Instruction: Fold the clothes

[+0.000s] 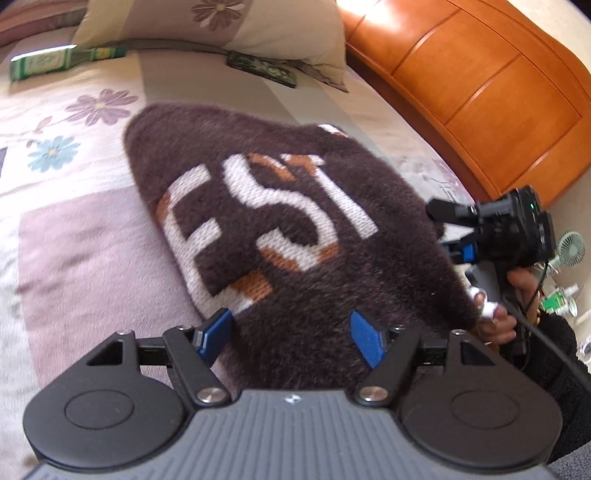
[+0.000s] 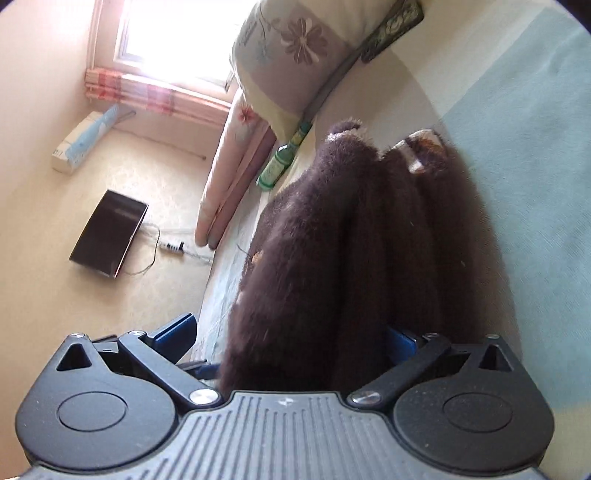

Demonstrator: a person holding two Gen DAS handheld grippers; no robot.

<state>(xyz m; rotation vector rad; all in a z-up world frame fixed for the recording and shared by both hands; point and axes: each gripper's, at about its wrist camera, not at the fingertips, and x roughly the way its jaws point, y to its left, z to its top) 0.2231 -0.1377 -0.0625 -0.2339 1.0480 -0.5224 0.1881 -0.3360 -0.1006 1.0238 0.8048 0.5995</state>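
Observation:
A dark brown fuzzy sweater (image 1: 295, 229) with white and orange letters lies folded on the bed. My left gripper (image 1: 291, 339) is open, its blue pads (image 1: 216, 334) spread over the sweater's near edge. In the right wrist view the sweater (image 2: 351, 240) shows as stacked folded layers seen from the side. My right gripper (image 2: 295, 343) is open, with the sweater's near end lying between its blue pads (image 2: 177, 332). The right gripper also shows in the left wrist view (image 1: 498, 229) at the sweater's right side.
The bed has a floral cover (image 1: 74, 155). A pillow (image 1: 221, 26), a green bottle (image 1: 48, 61) and a dark patterned case (image 1: 264, 68) lie at its head. An orange wooden headboard (image 1: 480, 85) stands to the right. A dark box (image 2: 109, 232) and a power strip (image 2: 173, 245) lie on the floor.

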